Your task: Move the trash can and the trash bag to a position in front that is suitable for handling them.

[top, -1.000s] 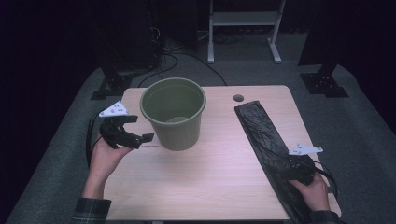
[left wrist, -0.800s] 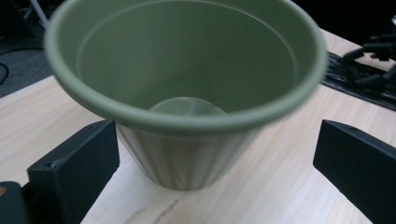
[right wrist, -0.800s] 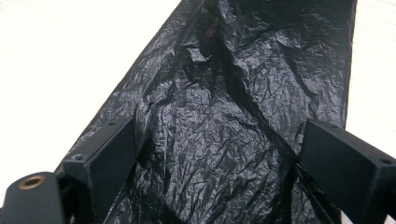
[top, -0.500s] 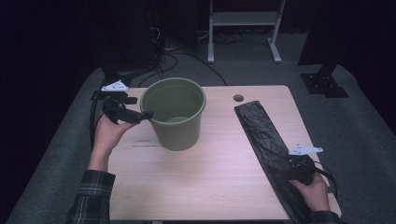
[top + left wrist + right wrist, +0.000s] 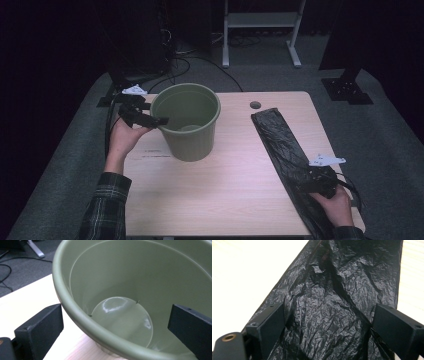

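Wooden table (image 5: pixel 230 200): left gripper (image 5: pixel 159 120) wide, straddling the bucket (image 5: pixel 187 122) rim at 9 o'clock; right gripper (image 5: pixel 309 184) wide over the black bag (image 5: pixel 282 145).

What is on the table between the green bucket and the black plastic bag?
Nothing: in the high view, bare wood of the table separates the green bucket from the black plastic bag.
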### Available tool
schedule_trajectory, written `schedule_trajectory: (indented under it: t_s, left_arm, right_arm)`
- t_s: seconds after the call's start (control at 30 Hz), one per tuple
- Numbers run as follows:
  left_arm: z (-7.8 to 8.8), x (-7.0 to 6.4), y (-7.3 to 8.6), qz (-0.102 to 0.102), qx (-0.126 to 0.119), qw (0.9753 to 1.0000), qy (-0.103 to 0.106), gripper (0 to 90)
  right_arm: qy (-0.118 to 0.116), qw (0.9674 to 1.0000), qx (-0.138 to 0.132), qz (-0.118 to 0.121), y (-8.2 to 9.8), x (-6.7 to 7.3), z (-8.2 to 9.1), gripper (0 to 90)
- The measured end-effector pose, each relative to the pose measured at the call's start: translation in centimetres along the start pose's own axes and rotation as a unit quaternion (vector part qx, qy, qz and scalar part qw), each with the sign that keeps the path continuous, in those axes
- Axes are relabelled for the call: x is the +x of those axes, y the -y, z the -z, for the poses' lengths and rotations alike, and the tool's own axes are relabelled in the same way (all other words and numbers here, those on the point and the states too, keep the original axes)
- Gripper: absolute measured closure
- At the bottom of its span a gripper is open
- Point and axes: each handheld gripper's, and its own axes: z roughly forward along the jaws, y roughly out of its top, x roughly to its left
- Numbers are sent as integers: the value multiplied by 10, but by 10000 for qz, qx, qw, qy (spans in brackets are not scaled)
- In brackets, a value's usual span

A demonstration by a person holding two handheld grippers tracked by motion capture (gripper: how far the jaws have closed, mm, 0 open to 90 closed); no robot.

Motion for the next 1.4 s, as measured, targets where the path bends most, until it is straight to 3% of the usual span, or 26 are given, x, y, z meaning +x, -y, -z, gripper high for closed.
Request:
schedule_trajectory:
  t_s: [0.07,0.37,0.83,1.4]
  left_arm:
    - [-3,-2,-1,-19,34,10000,-44,0]
    - [-10,-18,-2,-150,-19,9997,195,0]
    - [-14,-61,4,-365,-157,9977,552,0]
    - [-22,-113,5,-688,-168,9920,1044,0]
  right_arm:
    - [0,10000,-3,0,0,0,0,96]
    - [1,10000,-1,-1,0,0,0,96]
    - [5,10000,-6,6,0,0,0,96]
    - [4,10000,-5,7,0,0,0,96]
